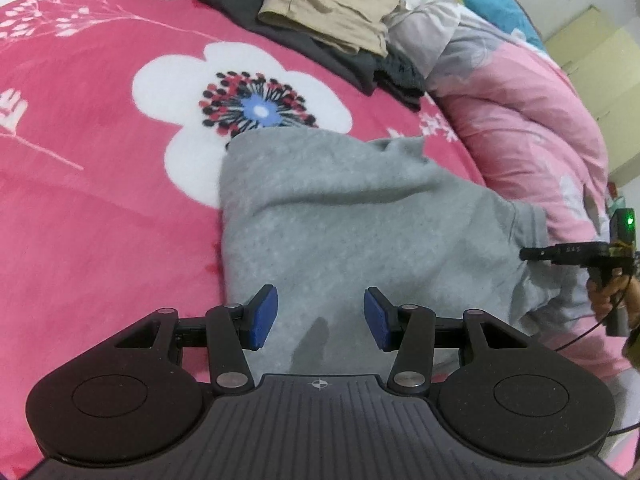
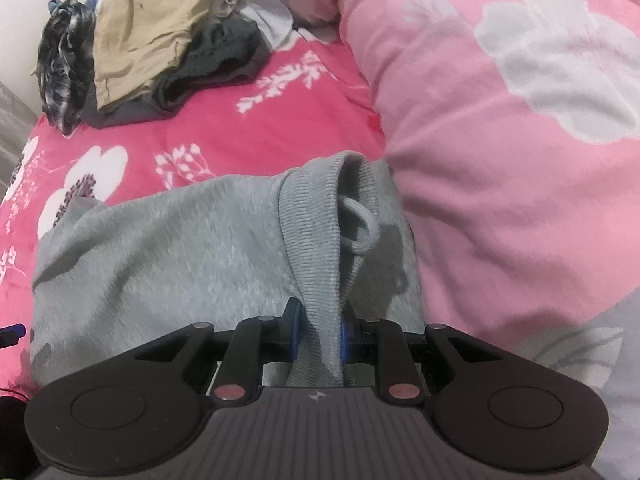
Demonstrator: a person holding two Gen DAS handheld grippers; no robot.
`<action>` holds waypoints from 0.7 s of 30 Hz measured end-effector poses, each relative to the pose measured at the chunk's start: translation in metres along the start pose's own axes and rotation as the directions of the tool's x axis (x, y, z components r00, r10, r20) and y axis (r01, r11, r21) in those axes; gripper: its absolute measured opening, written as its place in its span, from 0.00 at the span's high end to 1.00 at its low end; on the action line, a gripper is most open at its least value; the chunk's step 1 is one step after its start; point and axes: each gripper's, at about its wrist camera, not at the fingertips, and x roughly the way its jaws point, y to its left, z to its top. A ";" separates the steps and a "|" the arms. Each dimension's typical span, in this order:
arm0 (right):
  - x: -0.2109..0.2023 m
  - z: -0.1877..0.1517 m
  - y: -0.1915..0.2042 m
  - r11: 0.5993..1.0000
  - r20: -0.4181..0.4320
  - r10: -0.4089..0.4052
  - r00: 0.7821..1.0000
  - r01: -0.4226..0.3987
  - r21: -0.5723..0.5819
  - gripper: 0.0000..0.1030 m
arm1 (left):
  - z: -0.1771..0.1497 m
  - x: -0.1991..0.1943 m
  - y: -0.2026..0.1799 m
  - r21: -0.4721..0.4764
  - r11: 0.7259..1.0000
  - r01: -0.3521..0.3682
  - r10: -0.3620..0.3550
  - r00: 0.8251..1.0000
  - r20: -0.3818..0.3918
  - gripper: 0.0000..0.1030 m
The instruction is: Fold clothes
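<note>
R gripper (image 2: 320, 334) pinches ribbed waistband of fuzzy grey sweatpants (image 1: 340, 216); L gripper (image 1: 320, 318) half-open, empty, above fabric.

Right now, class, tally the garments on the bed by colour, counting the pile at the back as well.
Grey: 1, the grey sweatpants pinched by the right gripper.
Beige: 1, the beige garment.
Dark charcoal: 1, the dark garment.
Black-and-white patterned: 1, the patterned garment.
Total: 4 that can be told apart; more may lie hidden in the pile.

My left-hand camera looks steeply down, close above the grey garment (image 1: 340, 220). My right-hand camera looks steeper, closer. Both share it and the clothes pile (image 1: 320, 4).
</note>
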 end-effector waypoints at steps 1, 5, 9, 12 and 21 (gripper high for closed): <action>0.001 -0.001 -0.002 1.000 -0.006 -0.002 1.000 0.002 0.001 0.79 | -0.001 0.000 0.001 0.003 1.000 -0.006 0.006 1.000 -0.004 0.54; 0.004 -0.005 -0.009 1.000 -0.018 0.003 1.000 -0.003 0.014 0.79 | -0.007 0.000 0.009 -0.006 1.000 -0.015 0.015 1.000 -0.009 0.54; 0.015 -0.008 -0.020 0.998 -0.034 0.021 0.999 -0.019 0.060 0.78 | -0.013 0.002 0.019 -0.019 0.999 -0.033 0.033 0.999 -0.027 0.54; 0.013 -0.008 -0.028 0.992 -0.046 0.056 0.997 -0.050 0.117 0.78 | -0.016 0.000 0.024 -0.037 0.999 -0.031 0.030 0.999 -0.028 0.54; -0.006 -0.005 -0.030 0.990 -0.064 0.091 0.994 -0.083 0.110 0.79 | -0.021 0.007 0.037 -0.094 0.995 -0.032 0.029 0.999 -0.039 0.54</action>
